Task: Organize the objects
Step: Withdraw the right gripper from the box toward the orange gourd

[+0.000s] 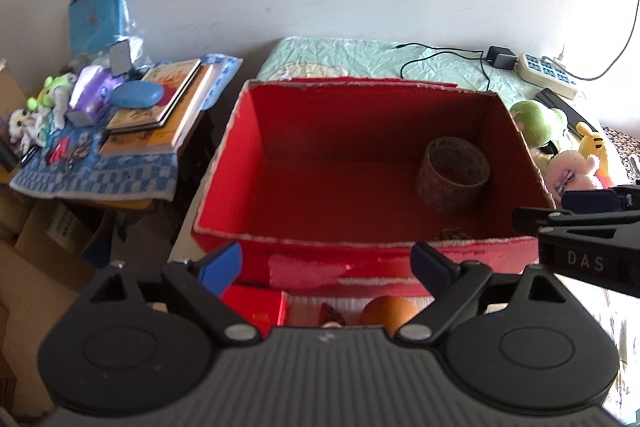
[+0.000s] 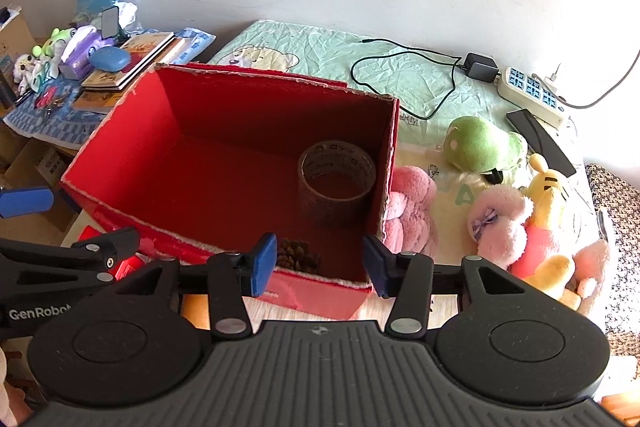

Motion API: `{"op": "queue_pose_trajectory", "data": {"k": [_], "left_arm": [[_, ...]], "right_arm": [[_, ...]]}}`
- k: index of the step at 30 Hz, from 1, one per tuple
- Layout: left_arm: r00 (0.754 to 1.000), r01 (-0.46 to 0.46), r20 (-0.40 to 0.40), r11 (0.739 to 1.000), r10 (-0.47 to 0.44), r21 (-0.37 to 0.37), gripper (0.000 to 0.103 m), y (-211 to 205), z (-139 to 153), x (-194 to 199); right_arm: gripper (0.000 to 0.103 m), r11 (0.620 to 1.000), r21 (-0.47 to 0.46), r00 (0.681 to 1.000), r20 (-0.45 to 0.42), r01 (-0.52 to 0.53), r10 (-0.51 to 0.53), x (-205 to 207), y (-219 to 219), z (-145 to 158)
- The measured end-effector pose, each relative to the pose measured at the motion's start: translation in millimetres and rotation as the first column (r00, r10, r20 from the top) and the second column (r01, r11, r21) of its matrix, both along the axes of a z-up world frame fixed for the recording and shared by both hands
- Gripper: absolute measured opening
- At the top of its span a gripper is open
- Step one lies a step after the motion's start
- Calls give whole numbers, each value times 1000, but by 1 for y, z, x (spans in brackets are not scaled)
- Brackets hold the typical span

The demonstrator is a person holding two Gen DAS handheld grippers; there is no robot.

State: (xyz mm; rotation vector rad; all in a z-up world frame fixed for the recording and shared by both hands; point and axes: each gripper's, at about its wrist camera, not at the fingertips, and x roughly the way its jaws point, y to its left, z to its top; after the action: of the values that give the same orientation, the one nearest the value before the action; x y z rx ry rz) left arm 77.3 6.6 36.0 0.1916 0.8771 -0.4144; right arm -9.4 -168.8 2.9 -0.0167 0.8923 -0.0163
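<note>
With both the left gripper (image 1: 326, 263) and right gripper (image 2: 320, 261) open and empty, the nearest pink plush toy (image 2: 412, 211) beside the red cardboard box (image 2: 132, 135) looks soft and light, best pinched at its bulging middle.

**Item count, bedside sorting area**

From both wrist cameras I count:

- Red cardboard box (image 2: 224, 131): 1
- Tape roll (image 2: 337, 179), inside the box: 1
- Pine cone (image 2: 298, 257), inside the box: 1
- Plush toys on the bed right of the box: 4 — green plush (image 2: 480, 145), yellow bear plush (image 2: 548, 223), and 2 pink ones (image 2: 412, 203) (image 2: 500, 219)
- Power strip (image 2: 532, 95): 1
- Charger brick (image 2: 482, 67): 1
- Books (image 1: 160, 107) stacked on the side table: at least 3; I cannot split the pile further
- Blue case (image 1: 136, 95): 1
- Tissue pack (image 1: 90, 97): 1
- Orange ball (image 1: 386, 311) before the box: 1
</note>
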Motion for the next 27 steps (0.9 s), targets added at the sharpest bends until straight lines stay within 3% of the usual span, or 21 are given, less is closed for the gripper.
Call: {"op": "queue_pose_trajectory", "data": {"k": [4,27], "left_arm": [[1000,-29,2,999,29,19,98,0,-2,-11],[993,-113,-13,987,115,116,99,-3,-17,-58]], "right_arm": [[56,1000,10,1000,11,-3,3,-11,-2,0],[61,992,122,999,8,-40,40,-58,-10,-14]]}}
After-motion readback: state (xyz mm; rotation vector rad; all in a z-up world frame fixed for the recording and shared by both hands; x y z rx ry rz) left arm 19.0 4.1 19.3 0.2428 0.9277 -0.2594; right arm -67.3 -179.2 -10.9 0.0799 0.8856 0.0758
